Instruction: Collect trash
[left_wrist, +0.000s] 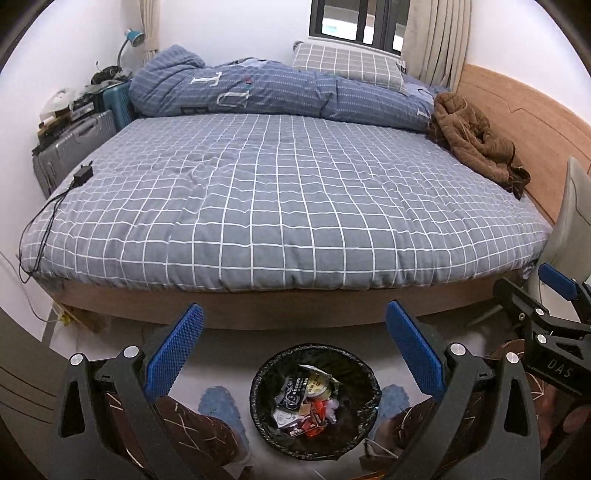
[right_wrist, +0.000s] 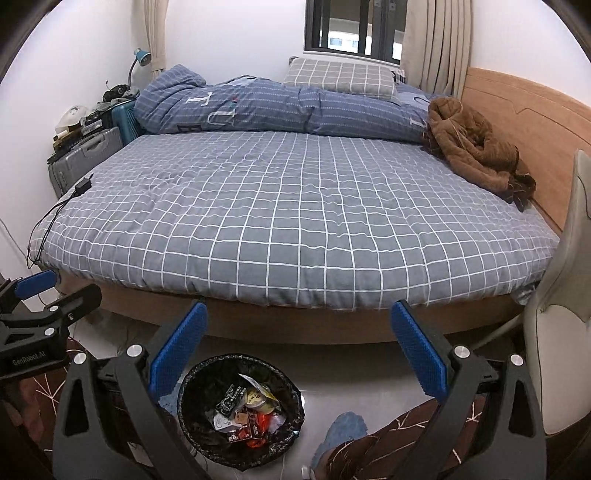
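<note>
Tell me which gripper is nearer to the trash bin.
Left, though only slightly. The left gripper hangs open right above the trash bin, which sits centred between its fingers. The right gripper is also open, with the bin offset to its left.

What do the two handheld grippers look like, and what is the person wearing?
Both the left gripper and right gripper have black angular frames, silver bolts and blue textured finger pads. White lettering marks their bodies. The person wears brown trousers with thin pale lines and blue slippers.
</note>
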